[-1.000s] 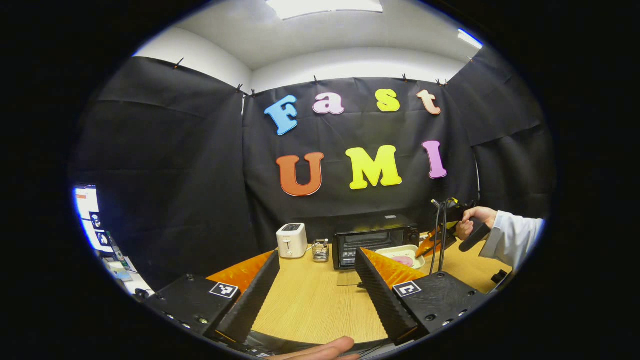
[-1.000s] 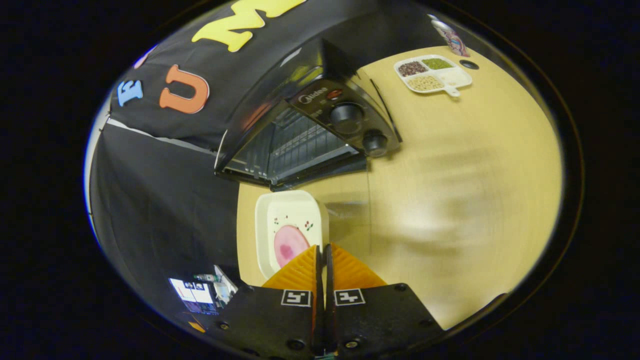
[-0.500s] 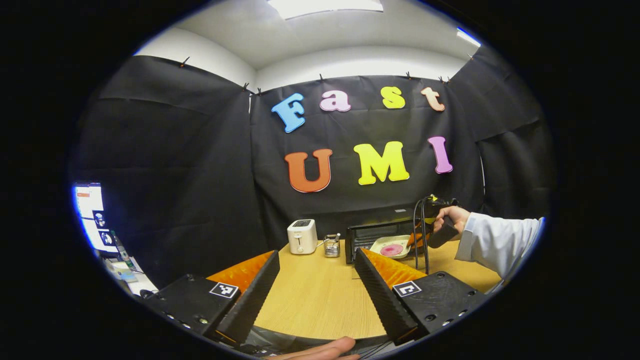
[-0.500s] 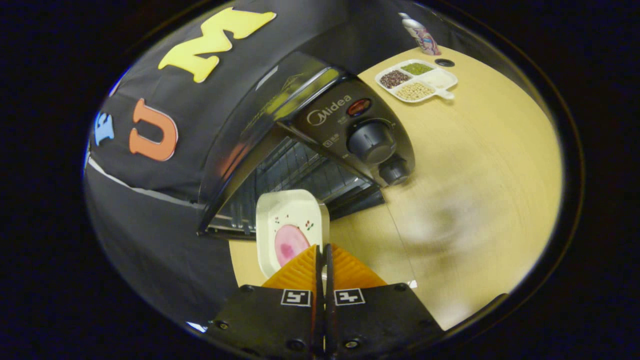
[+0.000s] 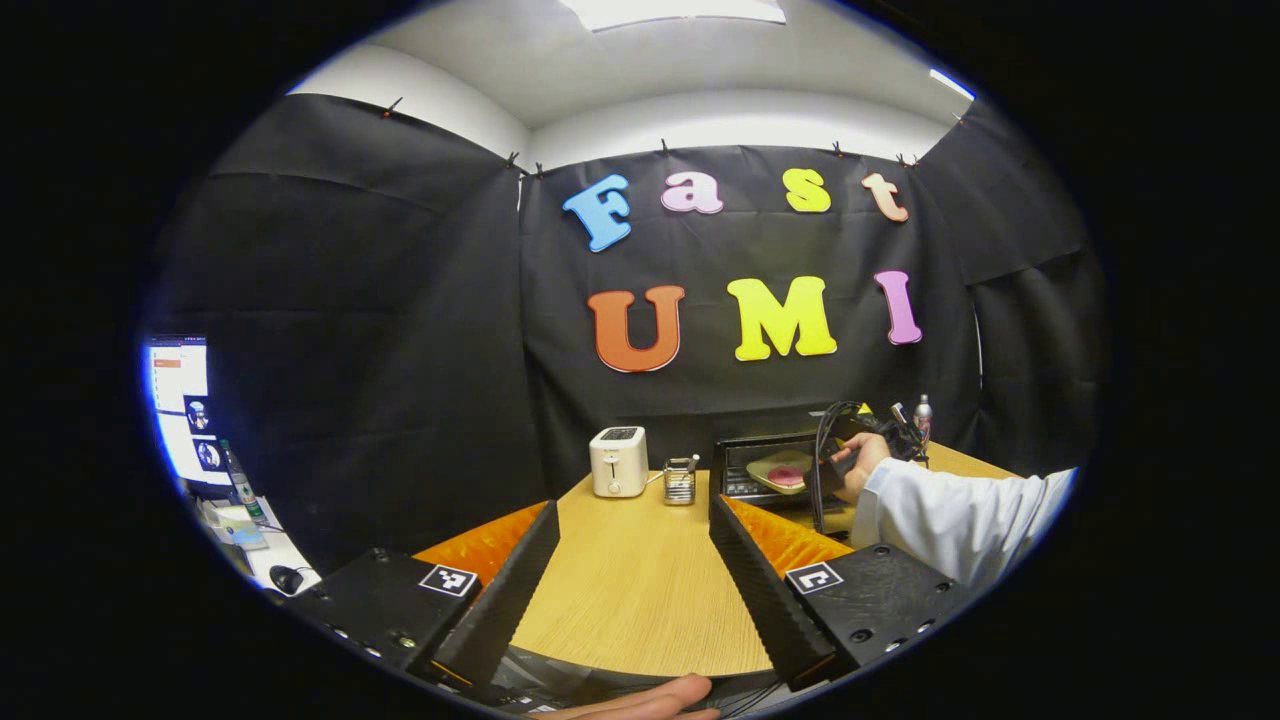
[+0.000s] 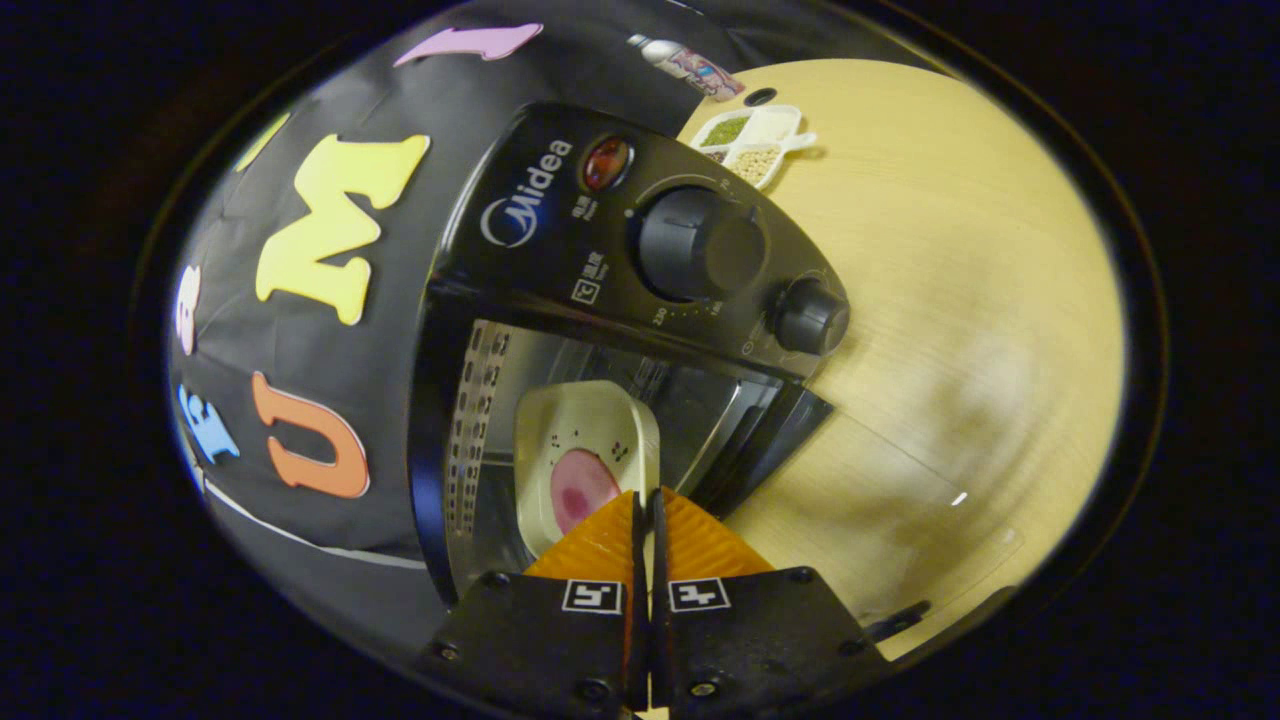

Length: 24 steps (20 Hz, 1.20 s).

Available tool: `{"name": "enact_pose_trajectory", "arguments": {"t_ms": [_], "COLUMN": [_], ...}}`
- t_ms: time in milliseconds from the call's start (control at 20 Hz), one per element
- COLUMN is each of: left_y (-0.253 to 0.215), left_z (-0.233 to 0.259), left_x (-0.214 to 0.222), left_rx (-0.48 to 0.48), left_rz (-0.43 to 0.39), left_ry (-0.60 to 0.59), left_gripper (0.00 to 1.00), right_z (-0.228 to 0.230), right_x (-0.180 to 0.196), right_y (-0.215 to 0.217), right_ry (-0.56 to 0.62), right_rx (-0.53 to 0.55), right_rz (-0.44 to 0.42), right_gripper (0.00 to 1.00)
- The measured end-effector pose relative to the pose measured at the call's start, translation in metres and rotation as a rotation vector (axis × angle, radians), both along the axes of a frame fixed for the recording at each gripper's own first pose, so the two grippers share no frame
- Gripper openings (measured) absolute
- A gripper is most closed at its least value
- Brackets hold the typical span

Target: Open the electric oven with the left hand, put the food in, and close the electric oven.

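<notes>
The black electric oven has its glass door lying open on the table. My right gripper is shut on the rim of a white plate that carries a pink slice of food. The plate reaches into the oven's cavity. In the left gripper view, the oven stands at the back of the table, with the plate in its mouth and the right gripper held by a hand. My left gripper hangs open over the table, holding nothing.
A white toaster and a small glass holder stand left of the oven. A divided tray of beans and a bottle sit beyond it. A white sleeve crosses the table's right side. A monitor glows far left.
The right gripper has carried the plate forward from in front of the oven into the open cavity. The left gripper stayed open and drifted slightly left.
</notes>
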<state>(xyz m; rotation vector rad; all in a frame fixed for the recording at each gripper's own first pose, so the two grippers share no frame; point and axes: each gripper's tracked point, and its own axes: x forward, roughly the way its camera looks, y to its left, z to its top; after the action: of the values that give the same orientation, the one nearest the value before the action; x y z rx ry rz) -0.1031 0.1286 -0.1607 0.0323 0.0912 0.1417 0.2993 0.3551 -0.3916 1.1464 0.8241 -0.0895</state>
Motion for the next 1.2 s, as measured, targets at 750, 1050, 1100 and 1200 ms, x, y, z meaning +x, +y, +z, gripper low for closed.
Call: {"name": "enact_pose_trajectory", "arguments": {"t_ms": [750, 1050, 1100, 1200], "left_y": [-0.007, -0.008, -0.005, -0.005], "left_z": [-0.021, -0.023, -0.024, -0.025], "left_x": [0.005, 0.004, 0.004, 0.007], "left_rx": [0.003, 0.011, 0.011, 0.006], "left_rz": [-0.013, -0.015, -0.001, 0.009], "left_ry": [0.048, 0.058, 0.058, 0.063], "left_gripper": [0.96, 0.96, 0.96, 0.96], "right_z": [-0.020, -0.006, -0.002, 0.005], "right_x": [0.021, 0.015, 0.011, 0.002], "right_y": [0.025, 0.022, 0.023, 0.017], "right_ry": [-0.149, -0.262, -0.280, -0.326], "right_rx": [0.087, -0.035, -0.067, -0.151], "right_rz": [-0.069, -0.027, -0.005, 0.023], "right_gripper": [0.02, 0.23, 0.31, 0.41]}}
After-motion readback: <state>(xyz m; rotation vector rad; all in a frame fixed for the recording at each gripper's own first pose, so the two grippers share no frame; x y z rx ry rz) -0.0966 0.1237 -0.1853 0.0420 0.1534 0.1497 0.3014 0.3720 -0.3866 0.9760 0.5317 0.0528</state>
